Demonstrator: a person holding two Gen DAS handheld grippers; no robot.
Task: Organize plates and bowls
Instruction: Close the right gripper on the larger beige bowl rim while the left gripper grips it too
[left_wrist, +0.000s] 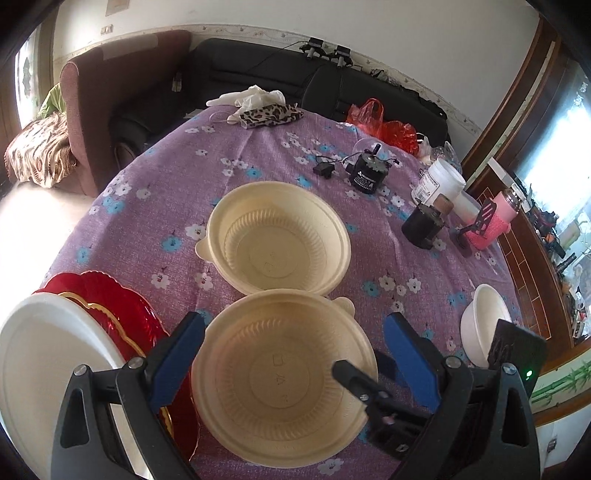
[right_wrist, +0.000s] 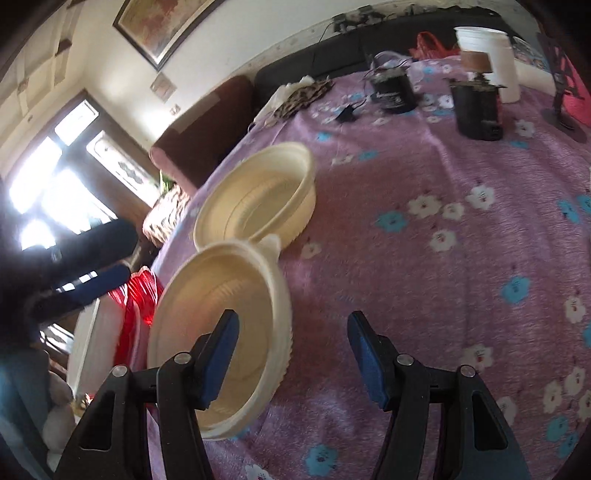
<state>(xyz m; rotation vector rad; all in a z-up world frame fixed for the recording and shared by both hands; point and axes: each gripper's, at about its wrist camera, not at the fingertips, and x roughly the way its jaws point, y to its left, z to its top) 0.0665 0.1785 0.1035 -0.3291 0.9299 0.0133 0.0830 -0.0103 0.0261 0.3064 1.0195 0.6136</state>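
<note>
Round table (left_wrist: 129, 236) under purple flowered cloth. Two cream bowls touching rim to rim: near bowl (left_wrist: 284, 373) close to the near edge, far bowl (left_wrist: 277, 243) toward the middle. Red plate (left_wrist: 122, 306) at the near left edge, white plate (left_wrist: 51, 373) overlapping it. Small white bowl (left_wrist: 484, 321) by the right edge. Left gripper (left_wrist: 291, 354) above the near bowl, jaws wide, straddling its rim without touching, holding nothing. Right gripper (right_wrist: 291, 354) low at the near bowl's right side, jaws partly apart, left finger (right_wrist: 218, 358) over the bowl's inside, right finger over bare cloth; contact with the rim unclear. Dark canisters (left_wrist: 369, 173) and white tub (left_wrist: 439, 181) toward the far right edge.
</note>
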